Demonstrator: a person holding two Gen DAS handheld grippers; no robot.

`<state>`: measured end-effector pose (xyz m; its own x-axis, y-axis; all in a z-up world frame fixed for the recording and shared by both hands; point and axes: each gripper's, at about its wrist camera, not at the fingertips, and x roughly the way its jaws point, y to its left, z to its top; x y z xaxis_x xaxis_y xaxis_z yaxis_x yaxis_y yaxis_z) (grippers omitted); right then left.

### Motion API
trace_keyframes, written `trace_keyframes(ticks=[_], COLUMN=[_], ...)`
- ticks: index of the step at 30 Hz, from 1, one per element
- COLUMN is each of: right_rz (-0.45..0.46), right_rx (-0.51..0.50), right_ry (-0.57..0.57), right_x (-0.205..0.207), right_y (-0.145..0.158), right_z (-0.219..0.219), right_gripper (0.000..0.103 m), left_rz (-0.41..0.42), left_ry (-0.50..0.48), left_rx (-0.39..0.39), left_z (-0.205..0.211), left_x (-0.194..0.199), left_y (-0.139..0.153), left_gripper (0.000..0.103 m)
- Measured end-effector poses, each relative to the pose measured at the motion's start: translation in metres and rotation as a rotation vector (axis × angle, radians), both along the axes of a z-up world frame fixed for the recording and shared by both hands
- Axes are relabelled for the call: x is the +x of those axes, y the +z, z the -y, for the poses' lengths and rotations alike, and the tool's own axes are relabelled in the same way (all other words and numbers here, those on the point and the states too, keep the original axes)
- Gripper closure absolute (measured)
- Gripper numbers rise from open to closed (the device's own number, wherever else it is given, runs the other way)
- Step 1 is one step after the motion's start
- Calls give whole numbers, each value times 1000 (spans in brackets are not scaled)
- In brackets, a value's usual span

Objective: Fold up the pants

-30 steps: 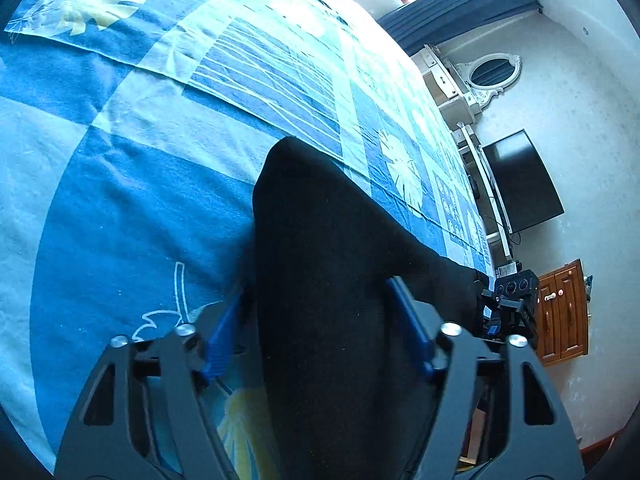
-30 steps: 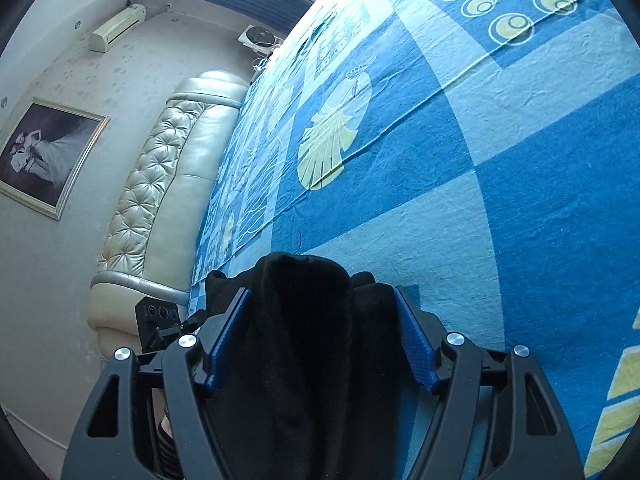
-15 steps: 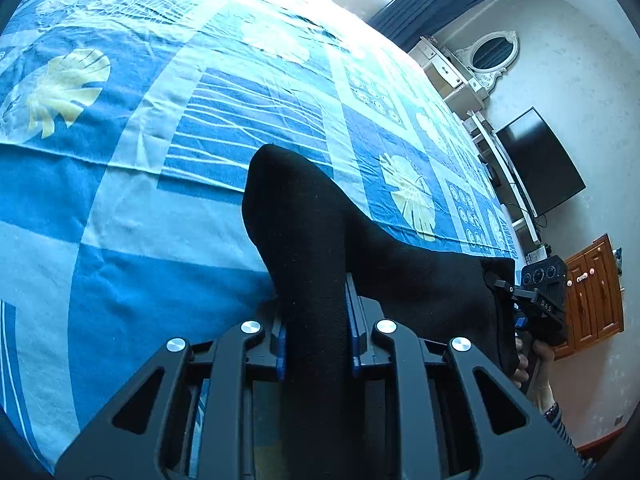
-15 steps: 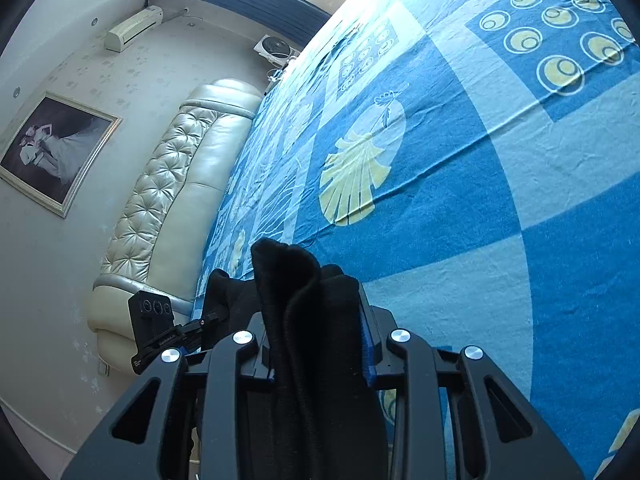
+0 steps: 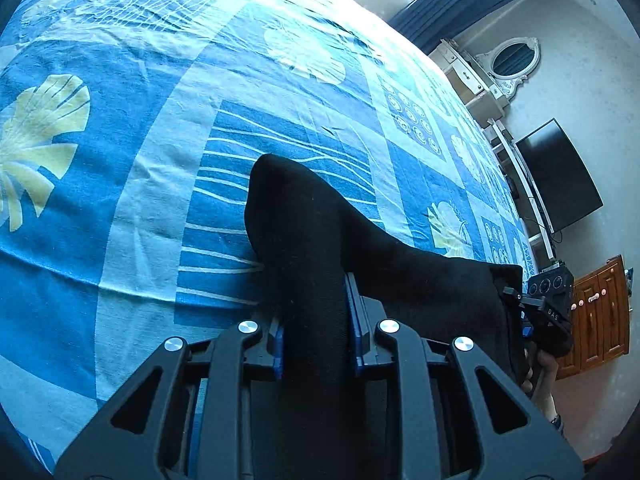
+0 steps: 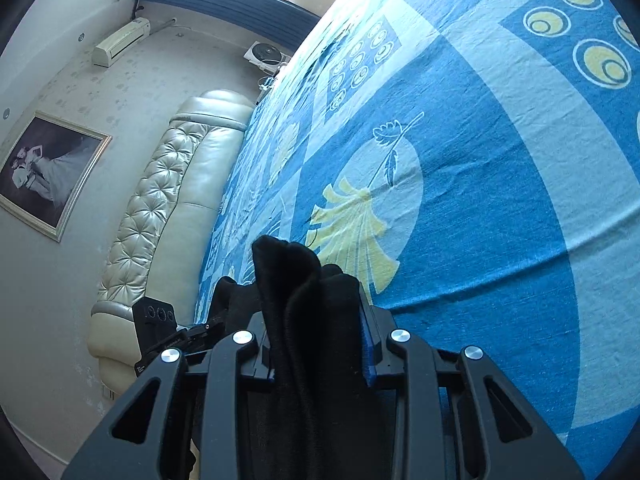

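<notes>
Now you hold the black pants (image 5: 320, 248) above the bed (image 5: 120, 200).
Your left gripper (image 5: 316, 340) and right gripper (image 6: 320, 344) each have jaws clamped on bunched fabric.

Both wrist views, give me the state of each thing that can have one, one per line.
Pants: black, bunched, held at two spots above the bedsheet.
Left gripper: opening a little, pants between the pads.
Right gripper: shut on pants.
TV: off, screen dark.
Cabinet: doors closed.
</notes>
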<state>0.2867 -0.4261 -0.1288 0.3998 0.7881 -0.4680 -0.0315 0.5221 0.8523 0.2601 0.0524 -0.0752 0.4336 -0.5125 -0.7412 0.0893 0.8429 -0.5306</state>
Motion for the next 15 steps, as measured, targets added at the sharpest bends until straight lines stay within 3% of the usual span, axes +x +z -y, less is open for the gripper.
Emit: trace_keyframes(ticks=[15], right_rz=[-4], right_rx=[20], right_ry=[-3], right_x=[-1], right_y=[-4], right_z=[4], right_gripper=[72], left_rz=[7], left_ry=[8], left_rx=[-55], left_z=[-8], left_x=[0], left_y=[-8], left_gripper=[76])
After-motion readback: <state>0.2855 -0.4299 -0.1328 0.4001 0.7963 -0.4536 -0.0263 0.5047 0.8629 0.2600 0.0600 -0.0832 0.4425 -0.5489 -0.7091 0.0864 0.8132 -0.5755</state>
